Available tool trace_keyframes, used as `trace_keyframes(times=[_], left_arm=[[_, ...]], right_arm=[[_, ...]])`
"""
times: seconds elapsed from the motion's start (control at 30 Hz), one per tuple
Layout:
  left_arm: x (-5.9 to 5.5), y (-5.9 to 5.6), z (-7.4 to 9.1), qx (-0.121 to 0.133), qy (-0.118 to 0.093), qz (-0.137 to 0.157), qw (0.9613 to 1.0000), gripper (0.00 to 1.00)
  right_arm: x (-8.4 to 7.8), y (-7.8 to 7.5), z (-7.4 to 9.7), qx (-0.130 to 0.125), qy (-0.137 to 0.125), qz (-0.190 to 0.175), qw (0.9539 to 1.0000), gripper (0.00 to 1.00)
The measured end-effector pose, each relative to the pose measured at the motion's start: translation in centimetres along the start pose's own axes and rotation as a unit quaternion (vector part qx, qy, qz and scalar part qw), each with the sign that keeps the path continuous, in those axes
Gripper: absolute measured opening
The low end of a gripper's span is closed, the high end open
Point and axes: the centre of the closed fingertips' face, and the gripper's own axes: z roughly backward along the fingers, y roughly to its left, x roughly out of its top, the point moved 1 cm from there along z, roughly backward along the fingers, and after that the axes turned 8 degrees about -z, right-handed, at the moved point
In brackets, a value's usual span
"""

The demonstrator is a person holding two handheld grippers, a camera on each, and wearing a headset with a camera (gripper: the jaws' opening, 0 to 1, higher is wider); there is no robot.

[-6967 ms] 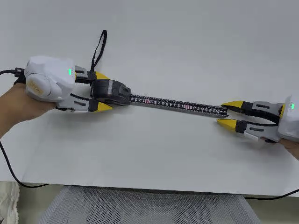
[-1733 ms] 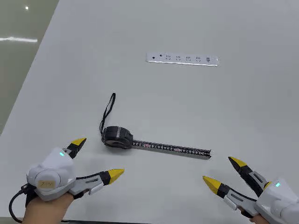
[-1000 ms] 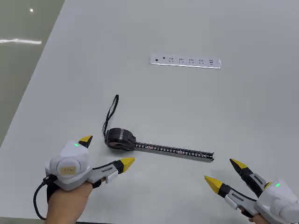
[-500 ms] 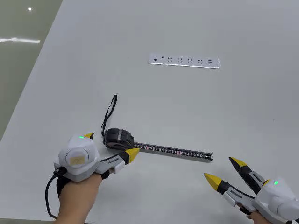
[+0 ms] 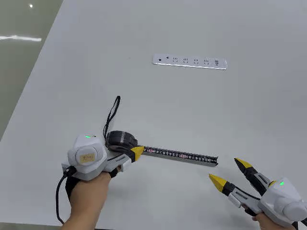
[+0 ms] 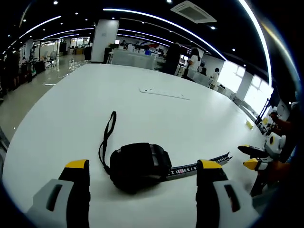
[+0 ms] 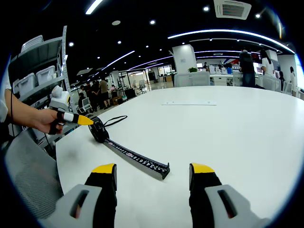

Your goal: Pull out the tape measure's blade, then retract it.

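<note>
A black tape measure (image 5: 122, 141) (image 6: 140, 165) (image 7: 99, 130) lies on the white table (image 5: 192, 110), its wrist strap (image 5: 112, 116) trailing away from me. Its blade (image 5: 180, 155) (image 7: 137, 161) stays pulled out to the right, flat on the table. My left gripper (image 5: 115, 153) (image 6: 142, 167) stands open, its yellow-tipped fingers either side of the case without touching it. My right gripper (image 5: 229, 172) (image 7: 152, 170) is open too, a short way before the blade's free end (image 5: 216, 161), holding nothing.
A white power strip (image 5: 189, 62) (image 6: 164, 93) lies farther back on the table. The table's left edge (image 5: 33, 81) drops to a shiny floor. In the gripper views, people and shelving stand in the background.
My left gripper has moved forward and right until its fingers flank the tape measure's case. The right gripper has stayed almost still. The tape and its extended blade lie as before.
</note>
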Motion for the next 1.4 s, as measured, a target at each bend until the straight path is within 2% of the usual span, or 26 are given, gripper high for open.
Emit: trace_keyframes(times=[0.3, 0.53, 0.73, 1.13, 1.4], left_arm=[[-0.1, 0.1, -0.7, 0.015, 0.003, 0.018, 0.9997, 0.92], [-0.4, -0.3, -1.1, 0.025, 0.011, 0.026, 0.9993, 0.90], [-0.7, 0.1, -1.4, 0.037, 0.016, 0.034, 0.9986, 0.88], [-1.4, -0.1, -2.0, 0.039, 0.025, 0.047, 0.9978, 0.83], [-1.4, -0.3, -2.3, 0.040, 0.027, 0.054, 0.9974, 0.79]], right_arm=[[0.1, -0.1, -0.6, 0.002, 0.002, -0.002, 1.0000, 0.62], [0.0, -0.1, -0.9, 0.005, 0.004, -0.005, 1.0000, 0.62], [0.1, -0.4, -1.0, 0.005, 0.003, -0.006, 1.0000, 0.61], [-0.2, -0.4, -1.4, 0.013, 0.008, -0.009, 0.9999, 0.59], [-0.3, -0.3, -1.5, 0.017, 0.011, -0.011, 0.9997, 0.58]])
